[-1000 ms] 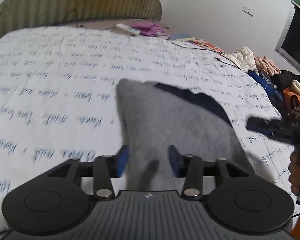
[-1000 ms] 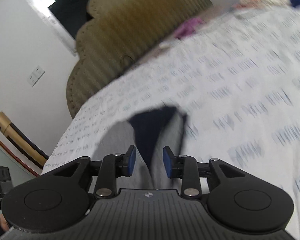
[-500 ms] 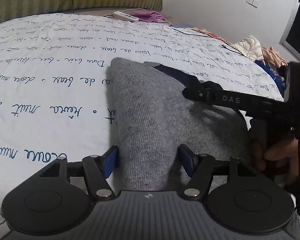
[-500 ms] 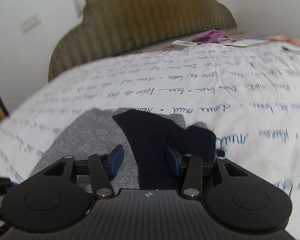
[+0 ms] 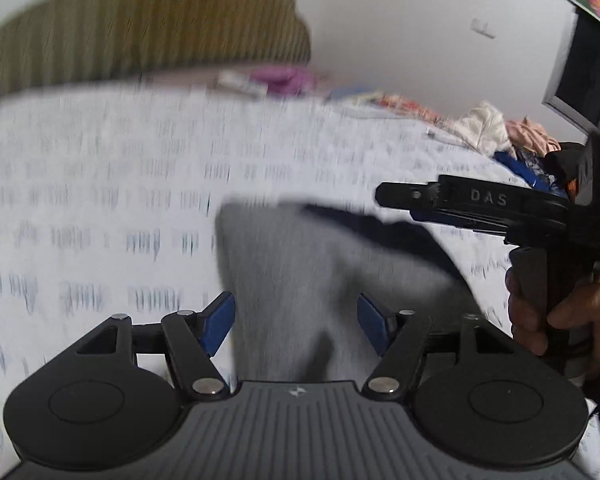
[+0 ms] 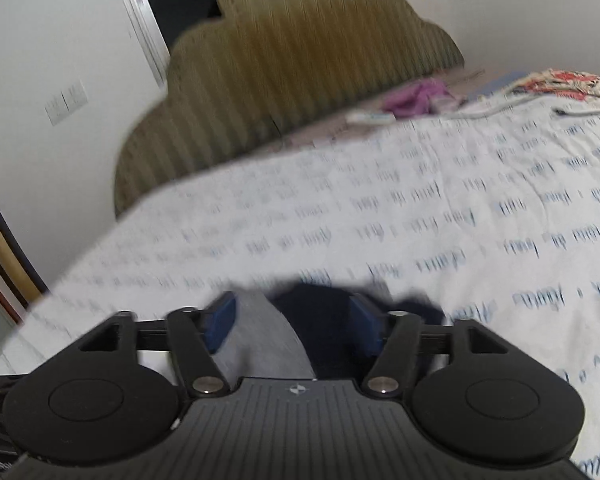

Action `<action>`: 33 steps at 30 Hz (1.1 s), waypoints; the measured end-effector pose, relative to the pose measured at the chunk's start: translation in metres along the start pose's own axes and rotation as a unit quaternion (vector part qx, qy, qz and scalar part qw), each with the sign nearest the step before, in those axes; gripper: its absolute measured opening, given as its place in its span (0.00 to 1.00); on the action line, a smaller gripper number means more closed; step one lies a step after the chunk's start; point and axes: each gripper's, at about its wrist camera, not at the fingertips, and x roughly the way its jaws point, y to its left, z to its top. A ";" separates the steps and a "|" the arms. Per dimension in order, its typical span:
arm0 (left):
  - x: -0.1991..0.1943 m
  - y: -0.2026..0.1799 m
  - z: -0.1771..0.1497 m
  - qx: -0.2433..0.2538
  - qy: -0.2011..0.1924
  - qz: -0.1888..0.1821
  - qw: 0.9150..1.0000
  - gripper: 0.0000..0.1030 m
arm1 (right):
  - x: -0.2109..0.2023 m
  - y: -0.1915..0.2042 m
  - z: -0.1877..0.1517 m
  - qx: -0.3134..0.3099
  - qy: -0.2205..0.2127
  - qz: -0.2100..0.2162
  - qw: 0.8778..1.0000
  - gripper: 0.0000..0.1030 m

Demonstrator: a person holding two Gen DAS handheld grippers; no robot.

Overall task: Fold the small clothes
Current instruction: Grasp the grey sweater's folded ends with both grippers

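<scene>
A small grey garment with a dark navy band lies on the white bedsheet with blue writing. My left gripper is open above its near end, fingers apart and empty. My right gripper is open over the garment's grey part and navy part, holding nothing. The right gripper also shows in the left wrist view, held by a hand at the right, above the garment's far right side. Both views are motion-blurred.
A ribbed olive headboard stands at the far end of the bed. A purple cloth and a white power strip lie near it. A pile of clothes sits at the bed's right edge, below a window.
Both grippers have lifted away from the garment and tilted up toward the headboard. The right gripper has moved right and higher in the left view. Both stay open; the garment still lies on the bed.
</scene>
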 end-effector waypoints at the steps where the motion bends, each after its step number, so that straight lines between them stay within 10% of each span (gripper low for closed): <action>1: 0.007 -0.005 0.002 0.010 0.006 0.002 1.000 0.65 | 0.005 0.002 0.005 -0.001 0.005 0.001 1.000 0.82; 7: 0.047 -0.032 -0.028 0.092 0.022 0.014 0.995 0.75 | 0.072 -0.016 -0.006 -0.038 0.105 -0.078 0.991 0.82; 17: 0.041 0.026 -0.020 -0.048 0.027 -0.047 0.997 0.90 | 0.039 -0.034 -0.008 0.012 0.045 -0.054 0.997 0.85; 20: 0.030 0.066 -0.012 -0.161 -0.002 -0.080 0.984 0.91 | 0.006 -0.064 -0.007 0.102 0.010 -0.020 0.995 0.96; 23: 0.061 0.100 -0.009 -0.261 0.064 -0.116 0.956 0.91 | 0.000 -0.098 -0.016 0.158 0.049 -0.030 0.986 0.86; 33: 0.119 0.096 0.016 -0.283 0.092 -0.183 0.937 0.90 | 0.025 -0.124 -0.028 0.249 0.117 0.120 0.954 0.81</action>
